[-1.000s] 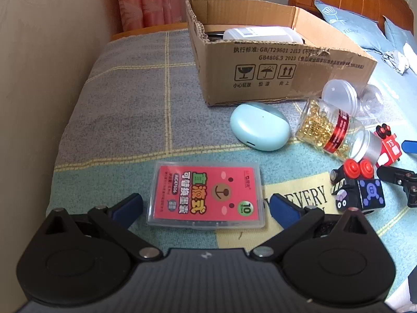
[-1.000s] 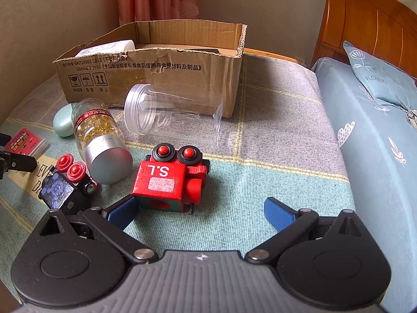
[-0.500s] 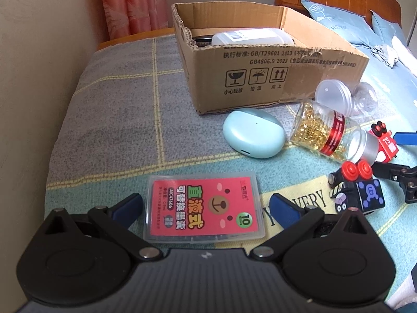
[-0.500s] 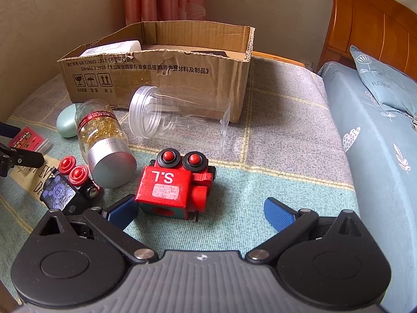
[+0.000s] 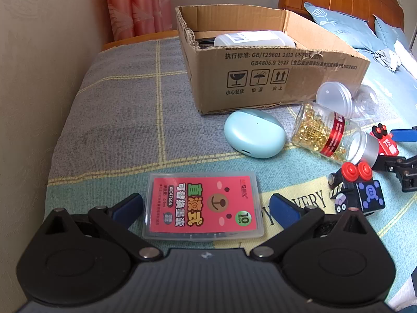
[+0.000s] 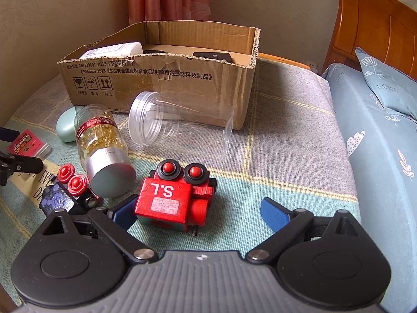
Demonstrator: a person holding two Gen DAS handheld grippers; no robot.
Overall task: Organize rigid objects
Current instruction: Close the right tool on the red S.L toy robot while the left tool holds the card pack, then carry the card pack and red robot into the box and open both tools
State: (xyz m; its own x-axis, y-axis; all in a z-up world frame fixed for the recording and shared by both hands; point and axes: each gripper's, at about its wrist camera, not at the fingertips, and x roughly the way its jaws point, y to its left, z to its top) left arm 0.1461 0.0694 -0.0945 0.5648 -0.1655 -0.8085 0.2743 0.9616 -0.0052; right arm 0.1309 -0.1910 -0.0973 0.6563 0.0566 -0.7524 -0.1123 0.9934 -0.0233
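My left gripper [image 5: 206, 207] is open and straddles a clear flat case with a red label [image 5: 203, 208] that lies on the blanket; small gaps remain on both sides. My right gripper [image 6: 199, 212] is closing around a red toy train block marked S.L [image 6: 166, 198]. Its left pad is at the block's side and its right pad is still well apart. An open cardboard box [image 5: 273, 83] [image 6: 161, 83] stands behind, with a white bottle [image 5: 255, 39] inside.
On the blanket lie a mint earbud case [image 5: 254, 133], a capsule bottle with a silver cap [image 6: 101, 140], an empty clear jar [image 6: 179, 127] and a dark toy block with red buttons [image 6: 67, 193]. A wall bounds the left, pillows and a wooden headboard [image 6: 378, 39] the right.
The red block now sits nearer, deeper between the right gripper's fingers, and those fingers have narrowed a little. The left gripper still straddles the case, barely shifted.
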